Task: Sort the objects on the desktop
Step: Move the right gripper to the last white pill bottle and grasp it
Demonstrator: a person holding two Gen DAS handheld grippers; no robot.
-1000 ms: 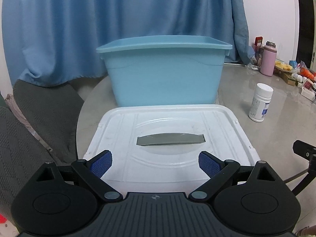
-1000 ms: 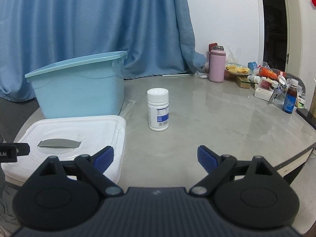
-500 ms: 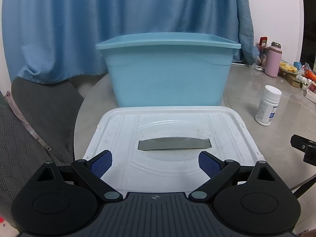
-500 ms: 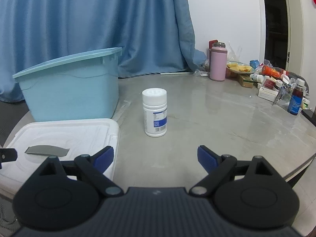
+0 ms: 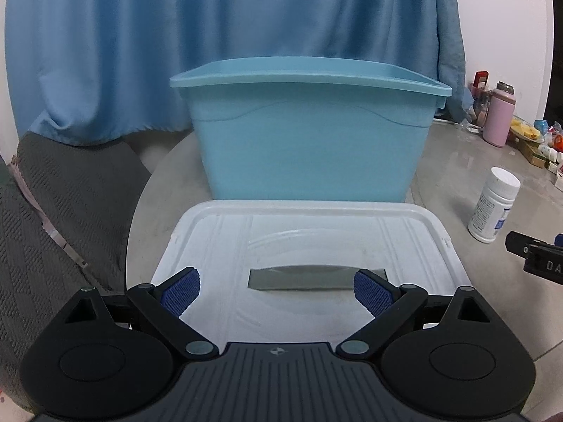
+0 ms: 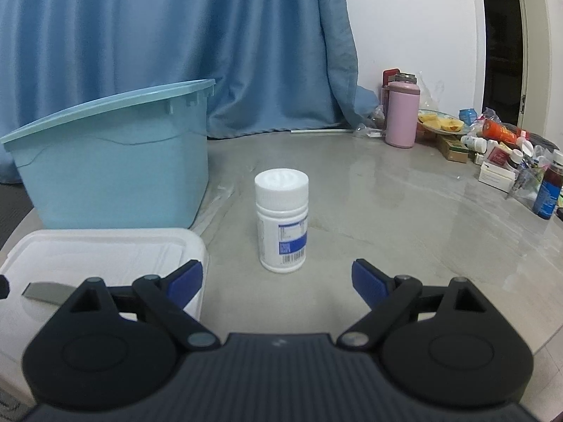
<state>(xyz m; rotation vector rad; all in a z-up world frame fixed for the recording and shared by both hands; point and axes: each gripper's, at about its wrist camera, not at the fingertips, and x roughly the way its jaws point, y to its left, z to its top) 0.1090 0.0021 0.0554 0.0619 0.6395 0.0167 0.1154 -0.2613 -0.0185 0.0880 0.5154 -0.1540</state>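
Note:
A light blue storage bin [image 5: 309, 140] stands open on the round grey table; it also shows in the right wrist view [image 6: 112, 161]. Its white lid [image 5: 309, 246] lies flat in front of it with a grey tape strip [image 5: 309, 277] across its handle recess. My left gripper [image 5: 276, 293] is open, low over the lid's near edge, its pads flanking the strip. A white pill bottle [image 6: 281, 221] with a blue label stands upright right of the lid; it also shows in the left wrist view [image 5: 492, 211]. My right gripper [image 6: 278, 283] is open just short of the bottle.
A pink flask [image 6: 401, 116], a plate of food [image 6: 440, 125], small bottles and boxes [image 6: 510, 161] crowd the table's far right. A blue curtain [image 6: 176, 35] hangs behind. A grey chair [image 5: 63, 211] stands left of the table. The lid shows in the right wrist view [image 6: 105, 253].
The right gripper has moved closer to the pill bottle, which now stands centred between its fingers. The left gripper has advanced over the lid, so the tape strip sits nearer its pads.

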